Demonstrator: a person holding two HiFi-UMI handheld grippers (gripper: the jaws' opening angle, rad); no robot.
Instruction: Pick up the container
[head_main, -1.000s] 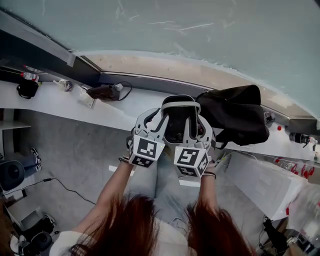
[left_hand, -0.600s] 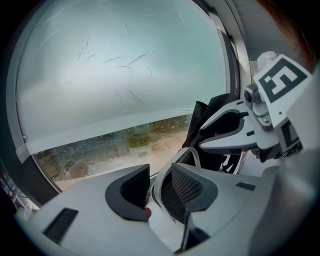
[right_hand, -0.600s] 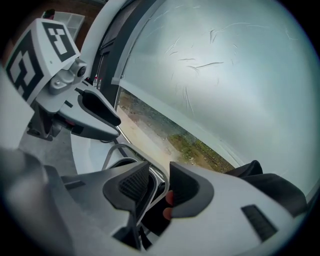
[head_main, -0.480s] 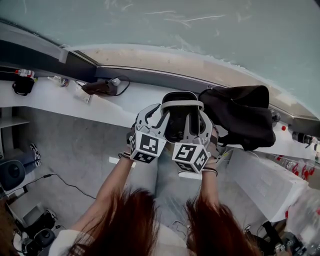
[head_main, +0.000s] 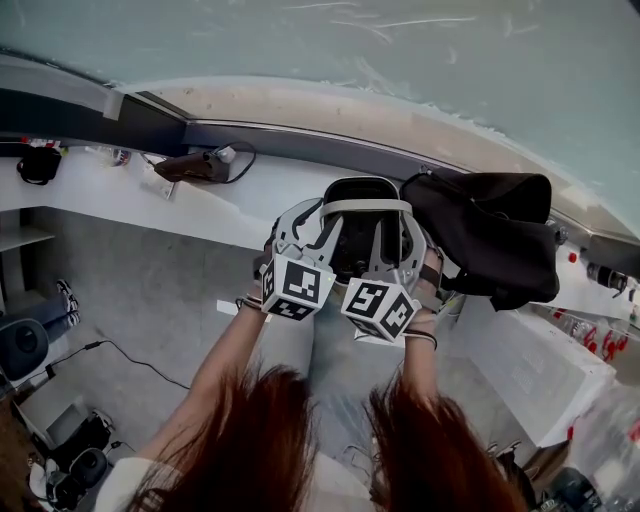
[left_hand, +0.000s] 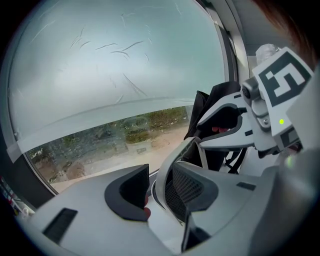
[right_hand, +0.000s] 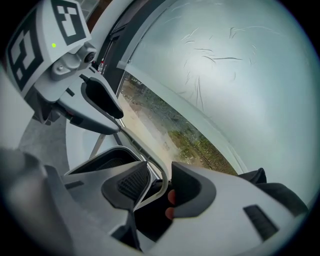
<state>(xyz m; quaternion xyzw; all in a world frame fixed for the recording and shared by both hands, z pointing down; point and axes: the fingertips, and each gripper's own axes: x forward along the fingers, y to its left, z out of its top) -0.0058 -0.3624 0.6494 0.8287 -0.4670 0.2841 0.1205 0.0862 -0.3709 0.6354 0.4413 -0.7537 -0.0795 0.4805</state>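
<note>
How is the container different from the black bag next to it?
The container is stiff, with a white rim; the bag is soft, slumped and all black. The bag spreads wider than the container. Both are dark and sit on the white ledge.

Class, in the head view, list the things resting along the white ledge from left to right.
Small black pouch-like object → dark brown device with a black cable → black container with a white handle → large black fabric bag.
</note>
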